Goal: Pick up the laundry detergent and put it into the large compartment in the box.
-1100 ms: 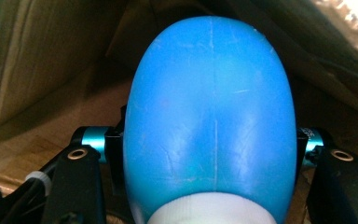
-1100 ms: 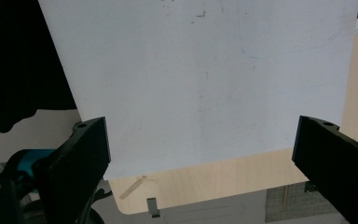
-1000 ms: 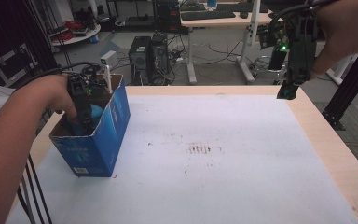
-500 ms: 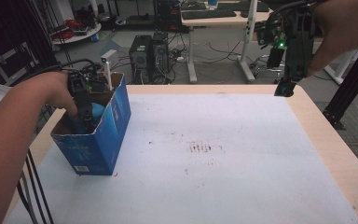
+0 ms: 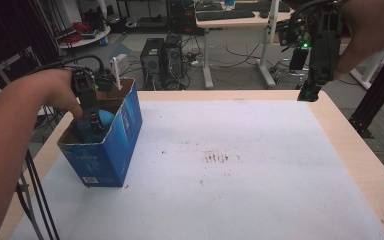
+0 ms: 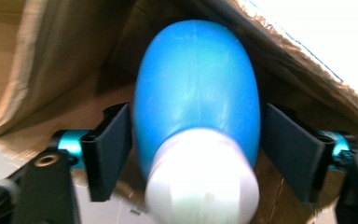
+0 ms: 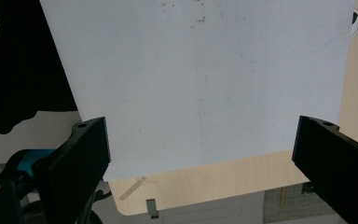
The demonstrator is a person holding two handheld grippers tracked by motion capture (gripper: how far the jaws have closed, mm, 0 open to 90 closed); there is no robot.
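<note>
Blue bottle (image 6: 196, 84) sits down inside the cardboard box (image 5: 125, 130) at near left; my left gripper (image 6: 196, 140), jaws just opening, straddles it unpinched to release. Right gripper (image 7: 200, 149) spread, parked far right.

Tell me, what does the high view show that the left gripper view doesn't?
The high view adds the whole white table, the blue outside of the box, and the right gripper held above the far right corner. The left gripper view adds the bottle's white cap, seen up close. Both share the left gripper reaching into the box, with the blue bottle between its jaws, which have just been opening.
</note>
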